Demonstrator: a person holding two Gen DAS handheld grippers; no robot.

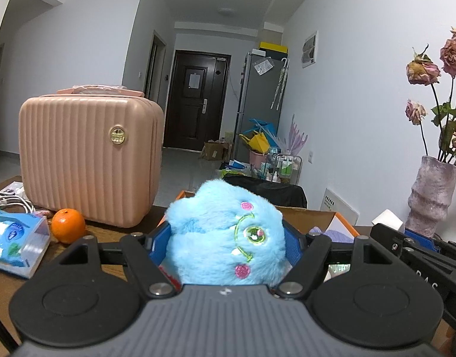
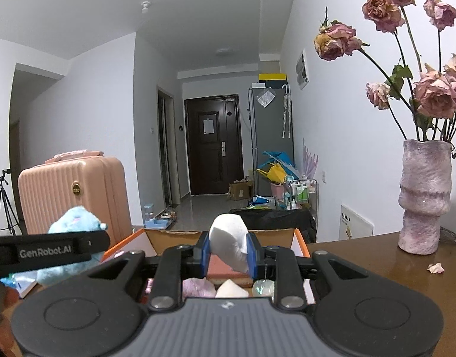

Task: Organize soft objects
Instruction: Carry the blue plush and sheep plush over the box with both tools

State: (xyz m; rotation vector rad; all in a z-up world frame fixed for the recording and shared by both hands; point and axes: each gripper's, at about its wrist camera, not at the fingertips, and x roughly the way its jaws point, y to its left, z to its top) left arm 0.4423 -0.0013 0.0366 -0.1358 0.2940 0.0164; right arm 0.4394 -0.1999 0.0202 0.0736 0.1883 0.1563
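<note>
Plush toy [image 1: 225, 235], blue, sits clamped in the left gripper [image 1: 228, 238] above the box [image 1: 317, 212]; right gripper [image 2: 229, 251] pinches white foam [image 2: 229, 242]. Best release each low inside the box.

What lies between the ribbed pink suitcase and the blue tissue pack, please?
In the left wrist view, a round orange fruit sits on the wooden table between the ribbed pink suitcase and the blue tissue pack.
</note>
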